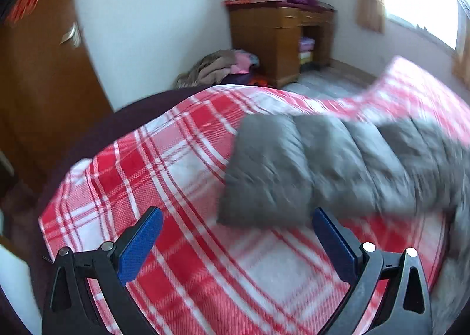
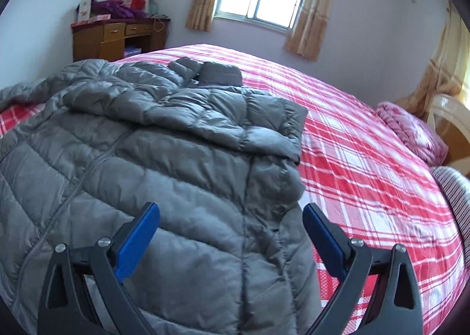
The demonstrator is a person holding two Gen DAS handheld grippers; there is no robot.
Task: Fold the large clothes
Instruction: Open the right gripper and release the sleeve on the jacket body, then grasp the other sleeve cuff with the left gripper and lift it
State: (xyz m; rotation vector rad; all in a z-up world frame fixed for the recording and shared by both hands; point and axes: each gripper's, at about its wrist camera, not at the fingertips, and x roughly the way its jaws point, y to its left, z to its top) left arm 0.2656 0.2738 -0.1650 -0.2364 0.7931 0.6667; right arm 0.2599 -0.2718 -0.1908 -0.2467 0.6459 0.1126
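Observation:
A grey quilted puffer jacket (image 2: 164,164) lies spread on a bed with a red and white plaid cover (image 2: 367,144). One sleeve is folded across its chest (image 2: 211,112). My right gripper (image 2: 230,220) is open and empty, just above the jacket's lower right side. In the left wrist view a grey sleeve (image 1: 293,170) lies on the plaid cover (image 1: 182,176), its cuff end near me. My left gripper (image 1: 236,223) is open and empty, just short of that cuff. That view is blurred.
A wooden desk (image 2: 117,38) piled with boxes and purple cloth stands at the far corner. A heap of clothes (image 1: 223,66) lies beside it. A wooden wardrobe (image 1: 38,70) stands at left. A pink quilt (image 2: 408,132) and striped pillow (image 2: 452,188) lie at the bed's right end.

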